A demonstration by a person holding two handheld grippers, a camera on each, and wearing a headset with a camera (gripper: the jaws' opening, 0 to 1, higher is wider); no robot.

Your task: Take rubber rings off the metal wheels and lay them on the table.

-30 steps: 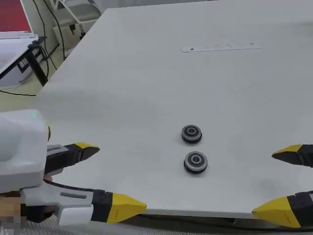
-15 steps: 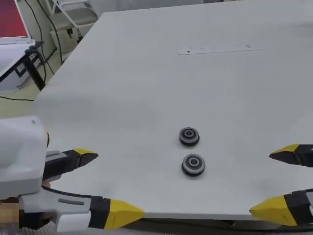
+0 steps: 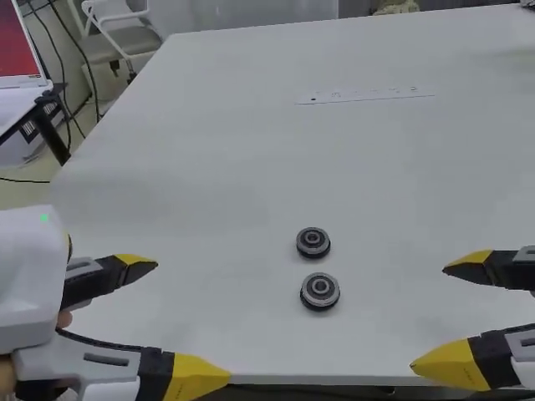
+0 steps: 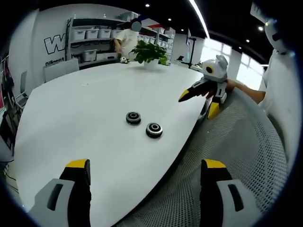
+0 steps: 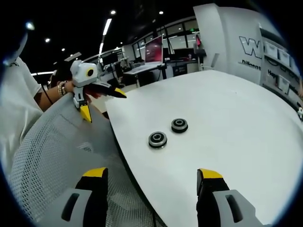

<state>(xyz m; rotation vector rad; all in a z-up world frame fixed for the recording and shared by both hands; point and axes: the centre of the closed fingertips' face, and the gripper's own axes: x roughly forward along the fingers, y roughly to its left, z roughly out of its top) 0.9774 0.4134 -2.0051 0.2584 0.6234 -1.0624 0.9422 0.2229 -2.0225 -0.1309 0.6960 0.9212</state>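
Observation:
Two small metal wheels with black rubber rings lie flat near the front edge of the white table [image 3: 251, 150]: a far wheel [image 3: 313, 242] [image 4: 133, 117] [image 5: 179, 125] and a near wheel [image 3: 319, 290] [image 4: 154, 129] [image 5: 157, 139]. My left gripper [image 3: 171, 322] [image 5: 99, 100] hovers at the table's front left, open and holding nothing, well left of the wheels. On the opposite side my right gripper [image 3: 451, 317] [image 4: 196, 104] is open too, with yellow tips spread and nothing between them. Both stand apart from the wheels.
A thin white strip [image 3: 364, 93] lies farther back on the table. Desks, cables and a chair [image 3: 109, 21] stand beyond the left edge. A potted plant [image 4: 149, 52] sits at the table's far end, with a person behind it. A mesh chair back [image 5: 66, 142] is below the table edge.
The camera has tilted, so the wheels sit lower and further left in the picture. Both grippers stay open in about the same places beside the wheels.

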